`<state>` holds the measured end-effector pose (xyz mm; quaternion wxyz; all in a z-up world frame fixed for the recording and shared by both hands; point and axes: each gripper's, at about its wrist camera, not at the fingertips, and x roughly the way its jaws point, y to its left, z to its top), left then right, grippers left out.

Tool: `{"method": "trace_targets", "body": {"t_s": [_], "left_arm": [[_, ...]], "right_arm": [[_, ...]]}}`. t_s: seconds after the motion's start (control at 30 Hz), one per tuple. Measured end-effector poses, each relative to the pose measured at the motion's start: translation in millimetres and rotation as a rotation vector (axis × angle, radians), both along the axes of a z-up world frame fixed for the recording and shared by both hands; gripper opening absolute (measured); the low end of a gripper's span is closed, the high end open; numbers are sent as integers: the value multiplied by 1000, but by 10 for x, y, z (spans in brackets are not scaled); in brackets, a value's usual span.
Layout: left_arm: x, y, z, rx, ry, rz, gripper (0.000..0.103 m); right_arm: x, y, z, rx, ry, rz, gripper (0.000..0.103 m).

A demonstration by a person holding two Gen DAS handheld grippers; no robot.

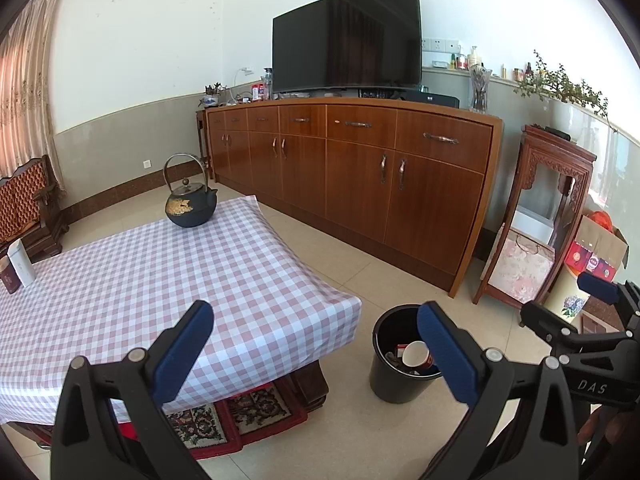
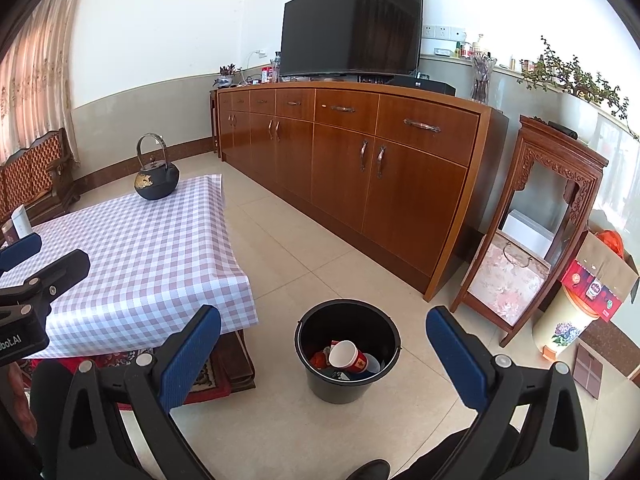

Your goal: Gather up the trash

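Both hand-held grippers are spread wide and carrying nothing: the left hand-held gripper (image 1: pixel 316 348) hangs over the corner of the pink-and-white checked tablecloth surface (image 1: pixel 168 276), the right hand-held gripper (image 2: pixel 324 350) sits right above the round black plastic trash bucket (image 2: pixel 347 354) on the floor. So right is nearer. A red-and-white paper cup (image 2: pixel 350 357) already lies tipped inside; looks pretty much done.
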<state>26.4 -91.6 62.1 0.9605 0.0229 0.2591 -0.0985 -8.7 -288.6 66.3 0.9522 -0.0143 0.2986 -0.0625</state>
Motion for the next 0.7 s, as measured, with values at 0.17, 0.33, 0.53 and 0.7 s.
{"method": "trace_targets", "body": {"t_s": [0.17, 0.33, 0.53, 0.7], "left_arm": [[-4, 5, -15, 4, 2, -3, 102], [-4, 10, -21, 10, 0, -6, 102], [13, 25, -61, 12, 6, -5, 102], [18, 61, -89, -11, 14, -26, 102]], "right_arm": [[-5, -5, -5, 1, 1, 0, 103], [-3, -3, -10, 2, 1, -3, 103], [-1, 5, -20, 3, 2, -3, 103], [2, 7, -21, 5, 1, -4, 103]]}}
